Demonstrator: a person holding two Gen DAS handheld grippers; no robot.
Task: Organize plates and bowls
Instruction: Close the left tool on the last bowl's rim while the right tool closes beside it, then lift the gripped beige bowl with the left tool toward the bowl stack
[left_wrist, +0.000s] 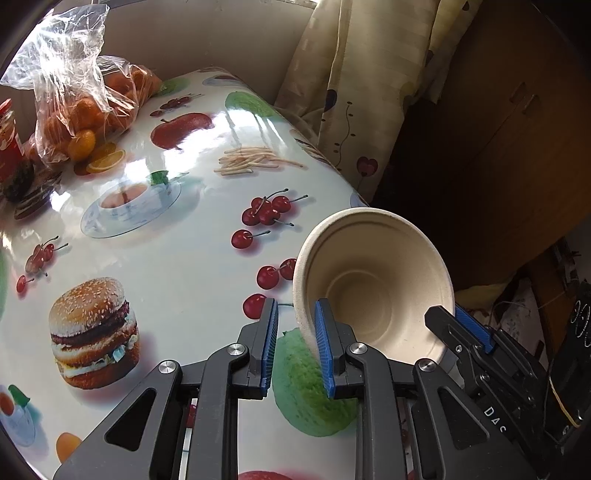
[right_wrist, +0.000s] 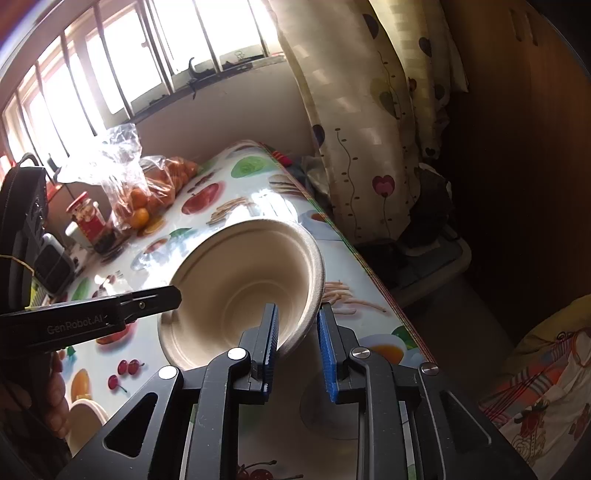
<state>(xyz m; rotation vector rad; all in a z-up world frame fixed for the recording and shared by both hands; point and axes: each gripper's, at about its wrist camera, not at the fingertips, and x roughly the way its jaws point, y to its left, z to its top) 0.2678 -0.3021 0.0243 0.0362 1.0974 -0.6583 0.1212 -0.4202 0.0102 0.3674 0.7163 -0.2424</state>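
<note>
A beige paper bowl is held tilted above the right edge of the table, between both grippers. My left gripper straddles its left rim with blue pads, jaws still apart. My right gripper straddles the opposite rim of the same bowl, jaws also apart; it shows in the left wrist view at the bowl's right rim. The left gripper shows in the right wrist view at the bowl's left rim. Another beige dish lies at the lower left.
The table has a glossy fruit-and-burger print cloth. A plastic bag of oranges and a red-lidded jar stand at its far side. A curtain hangs beyond the table's right edge; dark cabinets stand right.
</note>
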